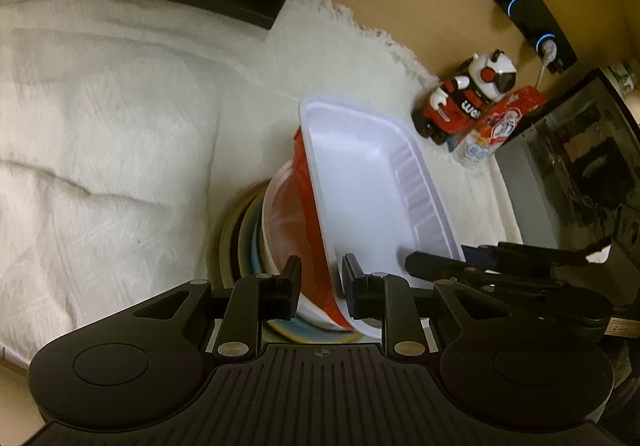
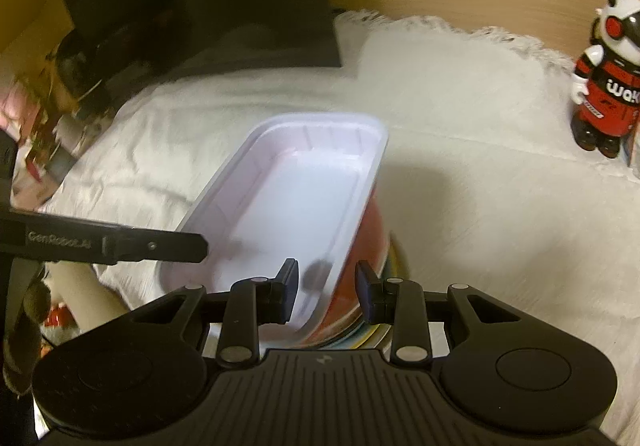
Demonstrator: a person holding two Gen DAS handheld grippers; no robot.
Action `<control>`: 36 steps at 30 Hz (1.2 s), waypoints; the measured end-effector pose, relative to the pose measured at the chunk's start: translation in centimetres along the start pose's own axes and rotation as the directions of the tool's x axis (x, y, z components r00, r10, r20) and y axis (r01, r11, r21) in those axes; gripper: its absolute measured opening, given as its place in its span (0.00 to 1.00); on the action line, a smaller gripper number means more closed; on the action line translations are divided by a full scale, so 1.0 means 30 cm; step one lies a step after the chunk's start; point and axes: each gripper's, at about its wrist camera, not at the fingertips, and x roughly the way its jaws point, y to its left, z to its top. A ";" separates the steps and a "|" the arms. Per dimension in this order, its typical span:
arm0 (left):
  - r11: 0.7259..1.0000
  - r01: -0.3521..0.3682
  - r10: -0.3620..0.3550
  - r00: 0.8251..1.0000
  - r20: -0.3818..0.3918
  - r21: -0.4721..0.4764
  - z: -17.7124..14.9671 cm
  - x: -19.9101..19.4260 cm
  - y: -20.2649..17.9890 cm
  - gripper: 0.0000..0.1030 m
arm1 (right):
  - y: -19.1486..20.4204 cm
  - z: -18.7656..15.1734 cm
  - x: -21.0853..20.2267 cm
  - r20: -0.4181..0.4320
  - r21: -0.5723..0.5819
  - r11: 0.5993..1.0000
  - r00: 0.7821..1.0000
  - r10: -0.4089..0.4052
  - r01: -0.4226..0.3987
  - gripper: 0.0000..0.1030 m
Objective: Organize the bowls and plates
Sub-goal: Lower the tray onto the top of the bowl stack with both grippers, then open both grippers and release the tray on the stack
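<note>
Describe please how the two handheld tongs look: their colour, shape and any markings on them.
Both are black plastic. The left tongs and right tongs each have two flat rectangular pads on jointed link arms with silver round pivots, a ribbed base plate, and a round disc on either side. A small crosshair mark sits on the base. The left tool's side carries pale "GenRobot.AI" lettering.
</note>
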 end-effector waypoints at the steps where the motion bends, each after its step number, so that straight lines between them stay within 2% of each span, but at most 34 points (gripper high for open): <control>1: 1.000 -0.001 0.001 1.000 -0.004 0.003 -0.007 -0.002 0.003 0.23 | 0.010 -0.006 -0.003 -0.001 -0.010 1.000 1.000 0.000 0.000 0.31; 8: 0.999 0.032 -0.033 0.999 -0.037 -0.040 -0.012 0.002 0.025 0.23 | 0.034 -0.031 -0.010 -0.019 -0.019 1.000 1.000 0.016 -0.016 0.31; 12: 0.992 0.047 -0.047 0.999 -0.002 -0.113 0.029 -0.008 0.054 0.23 | 0.018 -0.010 -0.019 0.002 0.008 1.000 1.000 0.019 -0.019 0.31; 16: 0.989 0.054 -0.048 0.998 0.050 -0.140 0.048 -0.041 0.071 0.23 | -0.010 0.006 -0.033 0.018 0.055 0.998 0.999 0.038 -0.039 0.31; 20: 0.992 0.043 -0.034 0.996 0.078 -0.121 0.069 -0.054 0.075 0.23 | -0.014 -0.002 -0.038 0.020 0.071 0.997 1.000 0.013 -0.014 0.31; 27: 0.997 0.067 -0.067 0.998 0.002 -0.048 0.082 -0.009 0.058 0.23 | 0.007 -0.038 -0.042 -0.001 0.118 0.993 1.000 -0.020 0.019 0.31; 30: 0.997 0.073 -0.073 0.997 -0.019 -0.025 0.078 -0.003 0.049 0.23 | 0.025 -0.051 -0.046 -0.003 0.136 0.991 1.000 -0.009 0.009 0.31; 36: 0.999 0.033 -0.033 0.999 -0.028 -0.007 0.048 0.002 0.033 0.24 | 0.058 -0.076 -0.042 0.004 0.123 0.992 1.000 0.012 -0.013 0.31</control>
